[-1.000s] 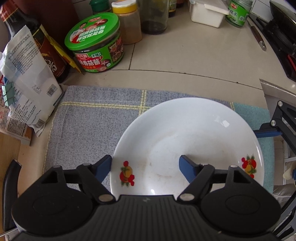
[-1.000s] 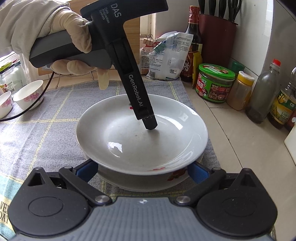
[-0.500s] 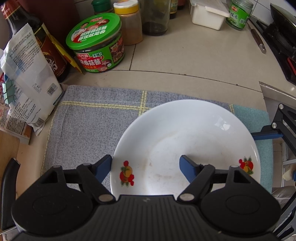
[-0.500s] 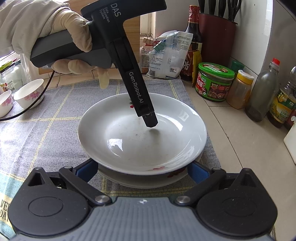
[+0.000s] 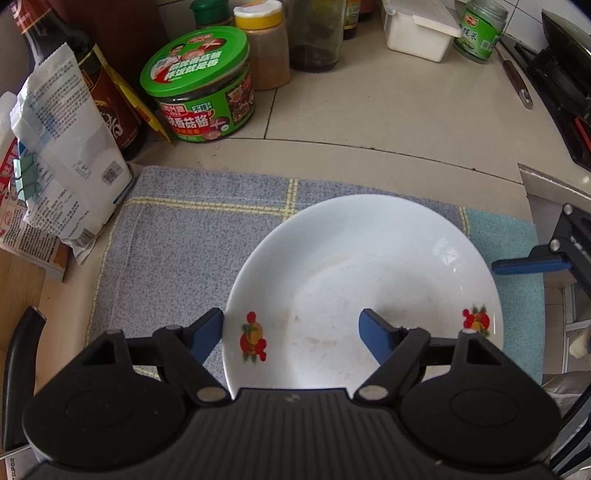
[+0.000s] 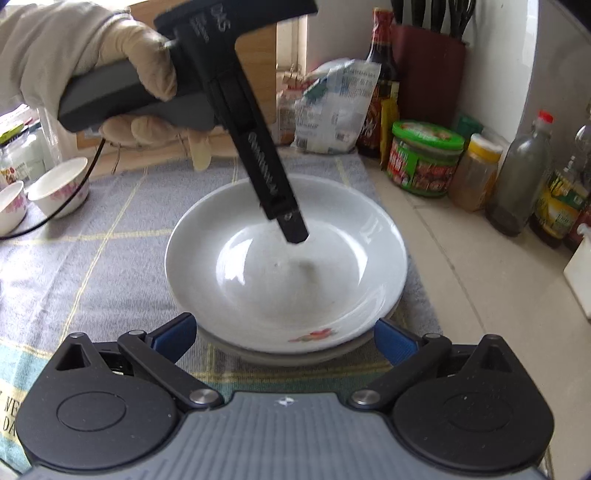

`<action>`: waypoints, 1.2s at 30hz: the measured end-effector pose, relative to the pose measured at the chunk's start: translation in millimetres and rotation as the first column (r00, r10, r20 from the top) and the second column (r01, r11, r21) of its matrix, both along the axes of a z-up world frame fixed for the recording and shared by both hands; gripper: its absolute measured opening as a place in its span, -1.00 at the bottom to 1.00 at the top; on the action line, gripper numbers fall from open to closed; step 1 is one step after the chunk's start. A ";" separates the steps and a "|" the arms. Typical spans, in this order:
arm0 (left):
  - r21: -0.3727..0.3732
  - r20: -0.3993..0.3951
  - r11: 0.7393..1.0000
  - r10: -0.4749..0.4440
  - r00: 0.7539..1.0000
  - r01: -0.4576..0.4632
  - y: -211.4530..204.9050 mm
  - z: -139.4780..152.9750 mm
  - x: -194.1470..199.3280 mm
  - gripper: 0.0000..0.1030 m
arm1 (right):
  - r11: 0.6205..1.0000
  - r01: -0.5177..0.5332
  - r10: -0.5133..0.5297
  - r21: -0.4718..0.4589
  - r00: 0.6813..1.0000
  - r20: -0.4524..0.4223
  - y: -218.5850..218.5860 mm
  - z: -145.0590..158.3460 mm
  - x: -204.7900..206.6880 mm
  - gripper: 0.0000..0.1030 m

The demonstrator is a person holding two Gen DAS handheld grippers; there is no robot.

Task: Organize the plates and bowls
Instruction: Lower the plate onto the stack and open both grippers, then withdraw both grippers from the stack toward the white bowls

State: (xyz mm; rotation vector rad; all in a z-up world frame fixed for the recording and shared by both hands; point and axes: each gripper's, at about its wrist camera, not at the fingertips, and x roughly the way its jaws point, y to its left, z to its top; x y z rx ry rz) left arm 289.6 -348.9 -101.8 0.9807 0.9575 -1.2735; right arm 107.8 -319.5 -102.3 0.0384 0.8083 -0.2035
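Observation:
A white plate with fruit decals (image 5: 369,266) lies nested on a second plate (image 6: 295,354) on the grey cloth (image 5: 184,240). My left gripper (image 5: 291,332) stands open over the top plate's near rim, one finger outside the rim and one above the plate's inside. In the right wrist view the left gripper (image 6: 291,229) hangs just above the top plate (image 6: 288,266), held by a gloved hand (image 6: 140,70). My right gripper (image 6: 284,336) is open wide, its fingers flanking the near edge of the stack. Two small bowls (image 6: 59,192) stand at the cloth's far left.
A green-lidded jar (image 5: 199,85), a yellow-lidded jar (image 5: 262,48), a dark bottle (image 5: 77,77) and a white bag (image 5: 70,155) crowd the counter behind the cloth. A white box (image 5: 417,29) and a stove (image 5: 565,74) lie further right.
The top plate, tilted above the lower one before, now sits flat on it. My left gripper has let go of its rim and lifted out of the plate.

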 end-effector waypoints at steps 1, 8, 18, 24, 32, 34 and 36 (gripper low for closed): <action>-0.001 -0.003 1.000 0.004 1.000 -0.004 0.4 0.3 0.2 0.55 | 1.000 0.000 0.000 -0.011 1.000 -0.008 0.6 0.2 1.9 1.00; -0.046 -0.009 0.998 0.046 0.999 -0.046 12.5 10.7 2.9 0.70 | 1.000 -0.007 0.007 -0.004 1.000 -0.009 2.5 -0.7 -0.7 1.00; -0.175 -0.020 0.973 0.147 0.989 -0.149 41.9 40.6 -1.1 0.73 | 1.000 -0.012 0.012 0.000 1.000 0.001 5.2 1.7 0.3 1.00; -0.262 0.005 0.937 0.241 0.971 -0.231 69.7 66.7 -17.5 0.73 | 1.000 -0.024 0.024 0.000 1.000 -0.013 7.4 -1.0 0.8 1.00; -0.405 0.003 0.837 0.404 0.915 -0.368 127.3 87.3 -53.2 0.89 | 1.000 -0.026 0.026 -0.018 1.000 -0.001 13.3 12.3 3.1 1.00; -0.426 -0.002 0.815 0.432 0.902 -0.392 141.0 89.7 -61.3 0.89 | 0.999 -0.022 0.022 -0.034 1.000 0.001 17.1 15.7 2.5 1.00; -0.449 -0.018 0.787 0.465 0.885 -0.423 157.7 90.6 -68.7 0.89 | 0.999 -0.014 0.014 -0.046 1.000 -0.001 21.2 18.5 1.1 1.00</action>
